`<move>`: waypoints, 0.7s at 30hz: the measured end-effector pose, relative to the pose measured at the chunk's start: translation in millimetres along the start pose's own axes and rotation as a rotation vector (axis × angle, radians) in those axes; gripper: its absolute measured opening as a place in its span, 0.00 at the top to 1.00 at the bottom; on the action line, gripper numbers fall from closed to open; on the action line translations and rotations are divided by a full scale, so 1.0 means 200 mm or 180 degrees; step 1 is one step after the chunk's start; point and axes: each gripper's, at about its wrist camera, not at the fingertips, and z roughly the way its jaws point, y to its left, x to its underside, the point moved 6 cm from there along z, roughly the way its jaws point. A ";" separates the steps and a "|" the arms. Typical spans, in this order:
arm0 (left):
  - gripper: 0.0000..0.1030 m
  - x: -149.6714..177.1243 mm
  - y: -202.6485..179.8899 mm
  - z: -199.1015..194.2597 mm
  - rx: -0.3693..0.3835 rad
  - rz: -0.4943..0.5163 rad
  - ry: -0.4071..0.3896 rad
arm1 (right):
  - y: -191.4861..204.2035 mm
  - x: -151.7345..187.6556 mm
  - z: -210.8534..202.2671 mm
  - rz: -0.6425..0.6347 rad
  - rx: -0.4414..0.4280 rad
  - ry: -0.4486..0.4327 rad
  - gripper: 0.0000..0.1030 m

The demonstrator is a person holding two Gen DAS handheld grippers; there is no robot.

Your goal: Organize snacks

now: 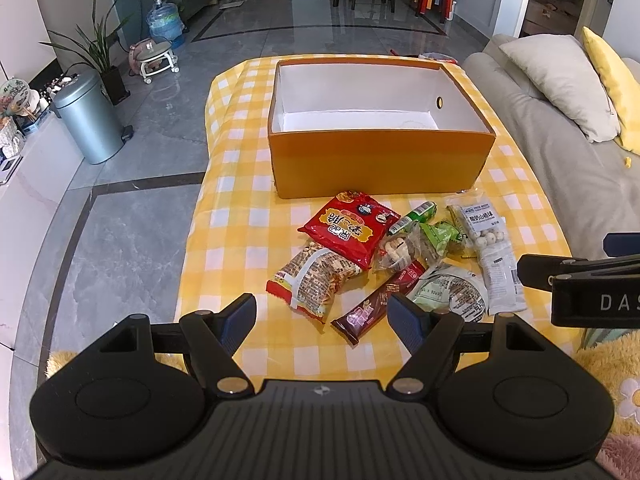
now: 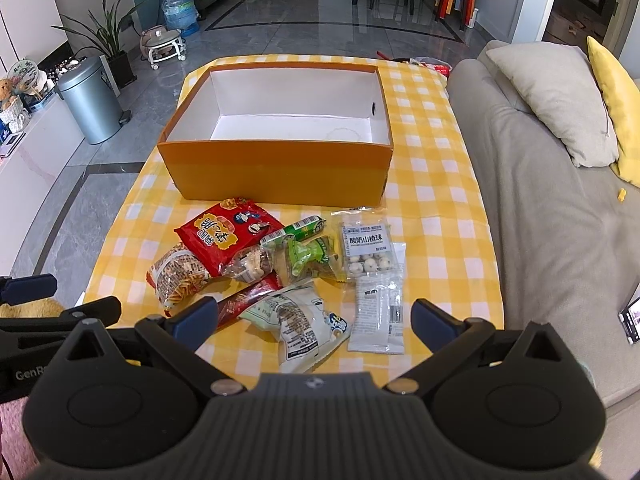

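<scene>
Snack packets lie heaped on a yellow-checked tablecloth (image 1: 240, 216) just in front of an orange box (image 1: 380, 160), its white inside bare. Left gripper (image 1: 321, 314) hovers near the pile's front edge, jaws wide apart w/ nothing held; a brown bar (image 1: 372, 304) lies between and beyond its fingertips. Right gripper (image 2: 314, 318) is likewise spread wide and holds nothing, above a pale green packet (image 2: 296, 320) and a clear white sachet (image 2: 378, 316). A red bag (image 2: 224, 236) overlaps a noodle-snack bag (image 2: 176, 276), possibly touching the box. Grey sofa (image 2: 540, 208) at right.
</scene>
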 end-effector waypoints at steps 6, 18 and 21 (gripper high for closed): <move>0.15 0.00 0.00 0.00 -0.0001 0.0000 0.0005 | 0.00 0.00 0.00 0.0010 0.0004 0.0005 0.04; 0.15 0.00 0.00 0.00 0.0001 0.0001 0.0006 | -0.01 0.01 0.01 0.0025 0.0004 0.0034 0.04; 0.15 0.01 0.00 0.00 0.0004 0.0005 0.0011 | -0.02 0.01 0.02 0.0036 0.0006 0.0041 0.04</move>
